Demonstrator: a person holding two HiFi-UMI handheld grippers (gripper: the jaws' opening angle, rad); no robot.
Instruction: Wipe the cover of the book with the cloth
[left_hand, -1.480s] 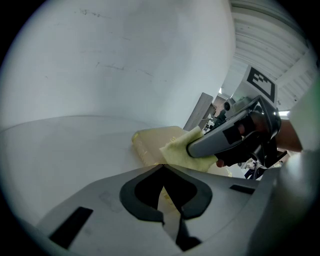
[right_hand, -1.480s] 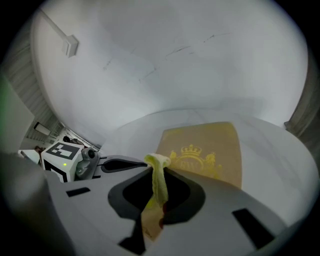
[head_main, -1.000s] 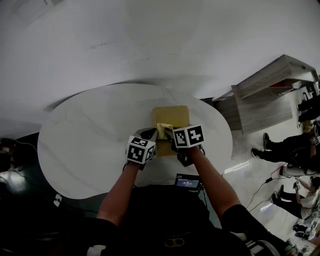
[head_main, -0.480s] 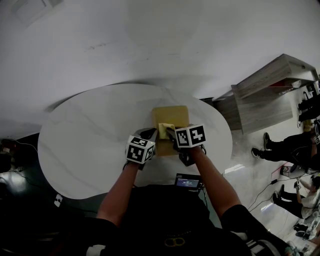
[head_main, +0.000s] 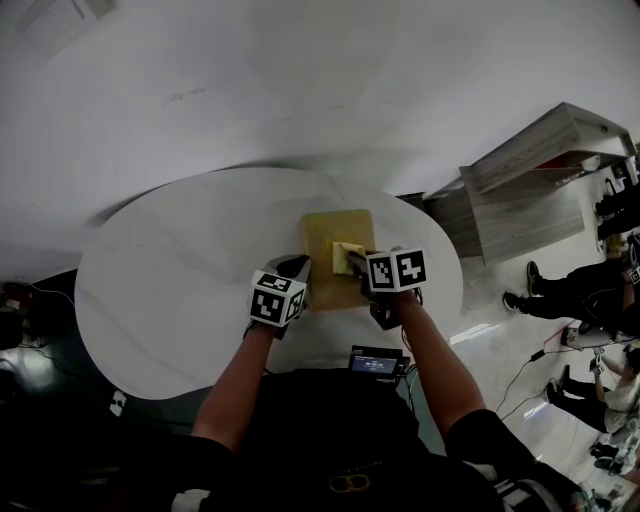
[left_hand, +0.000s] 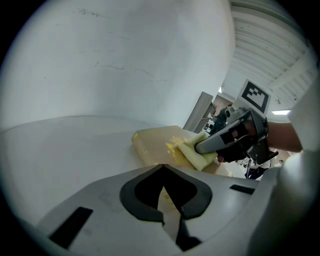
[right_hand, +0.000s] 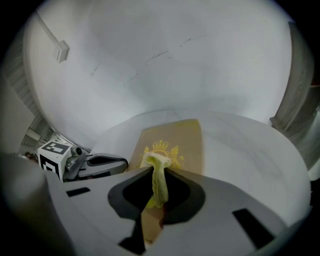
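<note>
Toward the far right of the round white table (head_main: 160, 290), the yellow book (head_main: 335, 225) lies flat, its far edge near the rim. Bare tabletop spreads wide to its left.

Right gripper (right_hand: 157, 167): jaws pinching the yellow cloth (right_hand: 159, 185), whose free end rests on the cover just beside the gold crest (right_hand: 161, 146).

Left gripper (left_hand: 162, 167): jaws pressed together, tips at the book's near-left edge.

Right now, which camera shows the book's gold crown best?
The right gripper view: the crown faces it, clear above the cloth. The left gripper view shows it slanted, partly cloth-covered; the head view, too small.
</note>
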